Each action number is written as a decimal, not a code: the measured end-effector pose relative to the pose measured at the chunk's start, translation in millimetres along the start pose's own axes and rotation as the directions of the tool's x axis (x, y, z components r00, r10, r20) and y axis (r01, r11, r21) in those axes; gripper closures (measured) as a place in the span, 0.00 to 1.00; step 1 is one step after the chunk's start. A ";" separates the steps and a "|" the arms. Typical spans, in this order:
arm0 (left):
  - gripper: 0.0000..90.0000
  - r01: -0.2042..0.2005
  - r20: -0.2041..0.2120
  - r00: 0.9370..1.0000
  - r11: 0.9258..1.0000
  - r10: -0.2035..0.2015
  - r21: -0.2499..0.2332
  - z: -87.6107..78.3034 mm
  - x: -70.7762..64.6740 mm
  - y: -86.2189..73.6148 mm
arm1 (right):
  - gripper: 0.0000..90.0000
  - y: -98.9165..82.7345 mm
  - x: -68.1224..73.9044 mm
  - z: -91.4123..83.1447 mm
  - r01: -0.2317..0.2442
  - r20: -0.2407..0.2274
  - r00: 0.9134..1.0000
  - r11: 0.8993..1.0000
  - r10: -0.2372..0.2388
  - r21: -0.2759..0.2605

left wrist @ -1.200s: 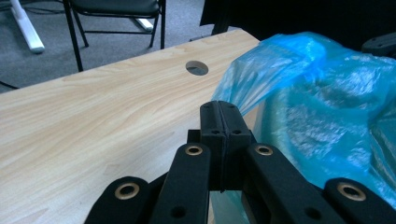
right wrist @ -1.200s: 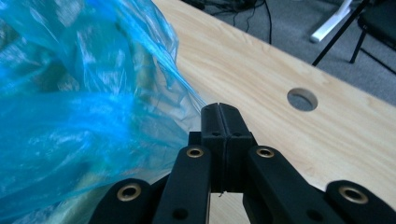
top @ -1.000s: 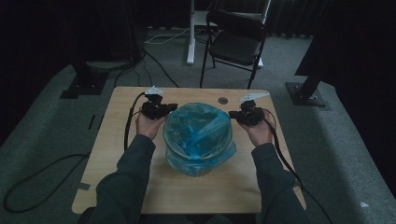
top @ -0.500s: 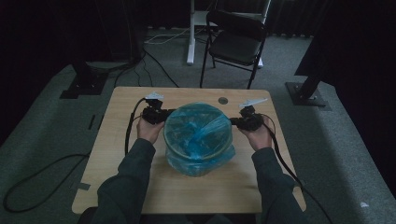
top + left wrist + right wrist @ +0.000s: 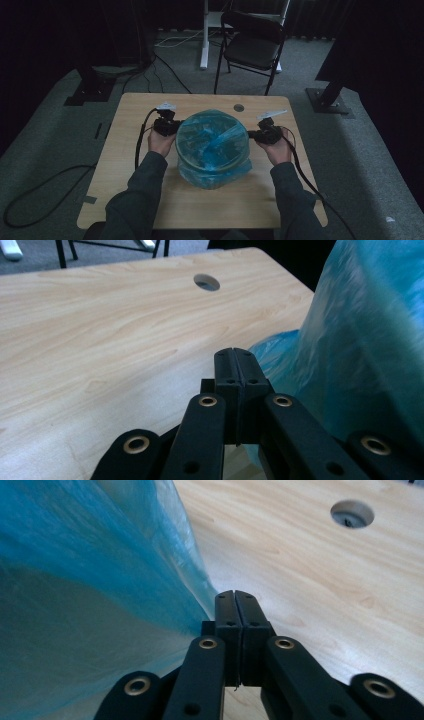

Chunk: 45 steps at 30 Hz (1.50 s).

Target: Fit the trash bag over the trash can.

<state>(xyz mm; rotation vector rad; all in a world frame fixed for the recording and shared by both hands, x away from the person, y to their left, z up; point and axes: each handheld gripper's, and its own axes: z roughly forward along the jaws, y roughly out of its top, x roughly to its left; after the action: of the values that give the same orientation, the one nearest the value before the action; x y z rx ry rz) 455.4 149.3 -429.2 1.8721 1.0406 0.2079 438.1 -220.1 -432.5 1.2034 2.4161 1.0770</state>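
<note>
A round bin lined with a blue plastic bag (image 5: 212,145) stands mid-table. My left gripper (image 5: 170,126) is at the bin's left rim and looks shut on the bag's film. In the left gripper view the jaws (image 5: 234,352) are pressed together, with the blue bag (image 5: 360,340) running up to their right side and showing beneath them. My right gripper (image 5: 255,134) sits against the bin's right side. Its jaws (image 5: 234,594) have just been opening slightly but still look closed. The bag (image 5: 75,605) ends at their left flank, and no film shows between the pads.
The wooden table (image 5: 150,205) has a round cable hole (image 5: 239,107) behind the bin. A black folding chair (image 5: 255,45) stands beyond the far edge. Cables trail off each gripper over the table sides. A person's sleeved forearms come in from the near edge.
Both grippers have come down beside the bin, the right one a little more, drawing the bag's edge lower over the rim. The bin has stayed in place.
</note>
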 end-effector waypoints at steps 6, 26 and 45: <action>0.93 0.002 -0.011 1.000 0.997 -0.003 -0.078 -22.5 2.1 13.3 | 0.86 10.4 -0.4 -22.8 0.003 0.024 1.000 0.997 -0.001 -0.082; 0.75 -0.125 0.066 0.989 0.988 0.131 -0.092 -34.4 -23.6 37.0 | 0.82 47.7 25.9 -43.9 0.055 -0.098 0.992 0.976 -0.077 -0.212; 0.87 -0.131 0.080 0.988 0.990 0.135 -0.058 -26.0 -24.0 36.7 | 0.89 54.3 32.3 -36.2 0.094 -0.124 0.985 0.979 -0.117 -0.178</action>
<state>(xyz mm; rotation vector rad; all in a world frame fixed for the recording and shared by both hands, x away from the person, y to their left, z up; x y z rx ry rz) 447.5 141.9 -379.4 1.8873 0.8460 0.2302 431.7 -192.6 -365.4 0.9643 2.3945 1.3409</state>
